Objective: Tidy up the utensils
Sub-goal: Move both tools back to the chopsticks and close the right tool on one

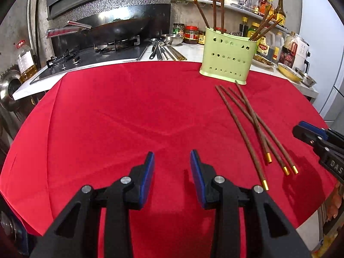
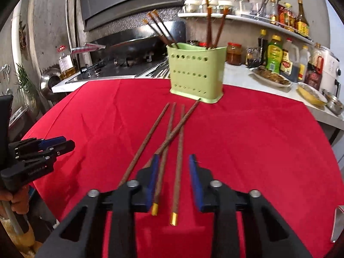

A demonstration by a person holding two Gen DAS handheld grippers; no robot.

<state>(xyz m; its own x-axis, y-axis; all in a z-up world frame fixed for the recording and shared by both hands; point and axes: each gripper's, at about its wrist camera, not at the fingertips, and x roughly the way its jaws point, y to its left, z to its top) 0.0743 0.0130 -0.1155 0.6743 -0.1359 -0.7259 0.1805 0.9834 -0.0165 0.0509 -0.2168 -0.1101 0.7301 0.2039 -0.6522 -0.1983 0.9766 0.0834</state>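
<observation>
- Red cloth (image 1: pixel 120 116) covers the counter; four loose brown chopsticks with gold caps lie on it, tips fanned toward the green perforated holder (image 1: pixel 228 58).
- Holder stands at 12 o'clock in the right wrist view (image 2: pixel 196 75), upright at the far edge of the cloth, with several chopsticks already standing in it, split between its left and right ends.
- Loose chopsticks (image 2: pixel 178 150): near the holder's base the tips almost touch it; one stick crosses diagonally over two others.
- Right claw (image 2: pixel 174 177): jaws apart, straddling the capped ends of two sticks. Blue pads (image 2: pixel 194 180) not pressing on either stick as far as I can see, so nothing gripped yet. Third and fourth sticks run outside the left pad, toward 10 o'clock.
- Left claw (image 1: pixel 172 177): part open, empty, hovering over bare cloth; chopsticks sit at its 2 o'clock (image 1: pixel 255 124), well apart from it. Right claw just enters that view at 3 o'clock.
- Step in hand, my read: picking up the next stick(s) from the pile for transfer into the holder. Roughly halfway, going by sticks in versus out.
- Next move needs: close on the sticks near the capped end, check whether one or two are caught, lift clear of the crossing stick so it doesn't drag, tilt upright, drop tip-first into a holder compartment.
- Risk: thin round sticks may roll or scissor in the pads.
</observation>
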